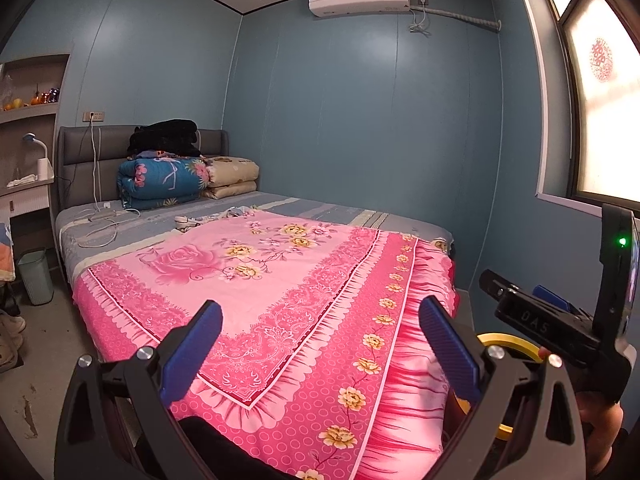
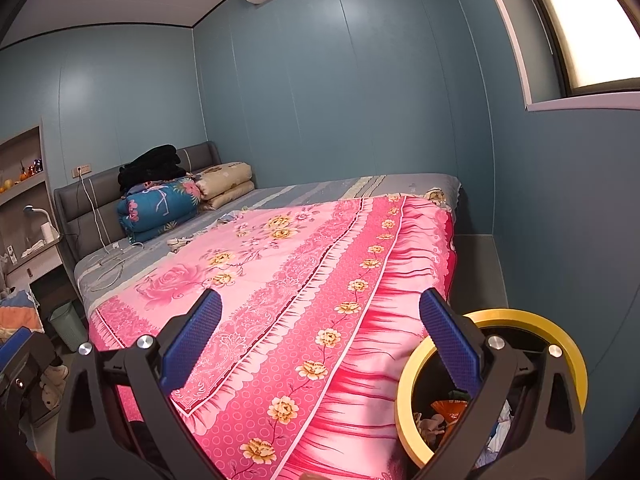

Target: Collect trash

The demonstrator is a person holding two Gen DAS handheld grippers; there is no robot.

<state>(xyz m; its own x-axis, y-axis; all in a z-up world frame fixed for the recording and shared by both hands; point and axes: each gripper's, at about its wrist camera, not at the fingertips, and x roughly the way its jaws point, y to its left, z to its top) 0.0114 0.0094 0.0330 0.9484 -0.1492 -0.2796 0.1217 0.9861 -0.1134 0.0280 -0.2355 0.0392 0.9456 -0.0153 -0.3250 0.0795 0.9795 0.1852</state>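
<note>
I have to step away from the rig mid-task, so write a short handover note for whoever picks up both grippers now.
Left gripper: open, empty, held above the foot of the pink quilt.
Right gripper: open, empty, beside the yellow-rimmed bin at the bed's right corner.
Bin already holds some scraps; how much of the job that covers is unclear.
Left: small white and crumpled bits lie on the grey sheet past the quilt, probably trash; check them. A green wastebasket stands on the floor left of the bed.
</note>
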